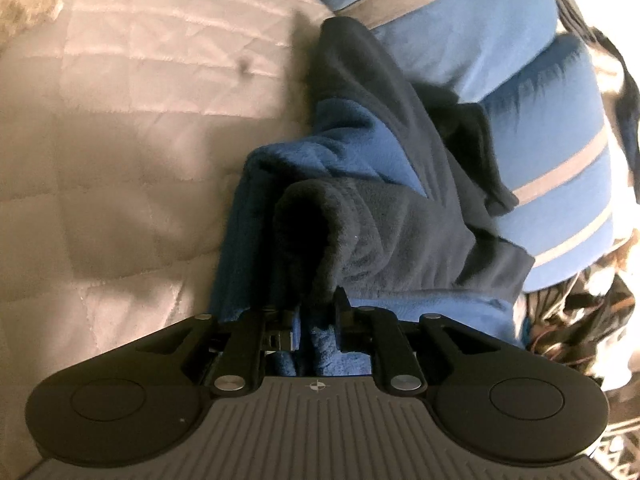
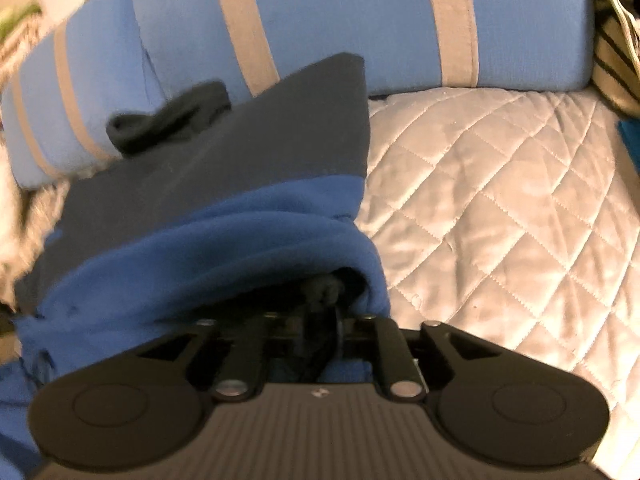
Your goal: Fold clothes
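Note:
A fleece garment [image 1: 360,200] in royal blue and dark navy lies bunched on a quilted beige cover. In the left wrist view my left gripper [image 1: 314,312] is shut on a thick fold of it, with blue and navy fleece bulging up between the black fingers. The right wrist view shows the same fleece garment [image 2: 224,216] draped over my right gripper [image 2: 320,312], which is shut on its blue edge. The fabric hides the fingertips of both grippers. A dark navy panel stretches away from the right gripper toward the cushions.
Light blue cushions with beige stripes [image 1: 460,20] [image 2: 352,24] stand along the back of the quilted cover [image 1: 140,140] [image 2: 500,200]. A striped black and cream fabric [image 2: 616,60] sits at the far right. Dark patterned items [image 1: 580,312] lie at the right edge.

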`<action>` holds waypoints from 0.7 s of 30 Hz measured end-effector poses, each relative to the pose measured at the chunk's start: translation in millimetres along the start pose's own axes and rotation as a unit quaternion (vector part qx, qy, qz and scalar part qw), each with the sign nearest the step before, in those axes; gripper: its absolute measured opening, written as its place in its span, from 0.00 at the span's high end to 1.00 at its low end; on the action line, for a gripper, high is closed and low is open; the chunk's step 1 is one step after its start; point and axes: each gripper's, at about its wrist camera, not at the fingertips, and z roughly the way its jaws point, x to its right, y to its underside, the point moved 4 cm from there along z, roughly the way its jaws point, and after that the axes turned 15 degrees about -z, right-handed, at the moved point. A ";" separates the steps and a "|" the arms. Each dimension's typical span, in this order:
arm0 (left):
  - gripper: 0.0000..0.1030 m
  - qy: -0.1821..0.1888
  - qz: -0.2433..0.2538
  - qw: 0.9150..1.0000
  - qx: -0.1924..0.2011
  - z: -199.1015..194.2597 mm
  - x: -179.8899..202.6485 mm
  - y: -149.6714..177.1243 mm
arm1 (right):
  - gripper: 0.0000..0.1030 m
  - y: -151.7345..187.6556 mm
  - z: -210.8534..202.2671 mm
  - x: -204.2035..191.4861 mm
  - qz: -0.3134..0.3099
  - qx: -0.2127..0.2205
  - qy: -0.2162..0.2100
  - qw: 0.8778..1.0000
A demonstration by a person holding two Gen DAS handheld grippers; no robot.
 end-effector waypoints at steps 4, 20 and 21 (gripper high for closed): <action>0.72 0.003 -0.013 1.000 -0.017 -5.4 -0.4 1.3 | 0.27 -1.1 -11.3 -11.2 -0.039 -0.001 -0.011 0.999; 0.28 -0.024 0.128 0.989 0.065 -57.5 78.2 -1.0 | 0.00 -23.8 -77.9 6.4 -0.123 0.034 0.069 0.989; 0.28 -0.024 0.140 0.988 0.066 -54.7 87.9 0.0 | 0.00 -25.8 -76.7 8.6 -0.115 0.036 0.066 0.991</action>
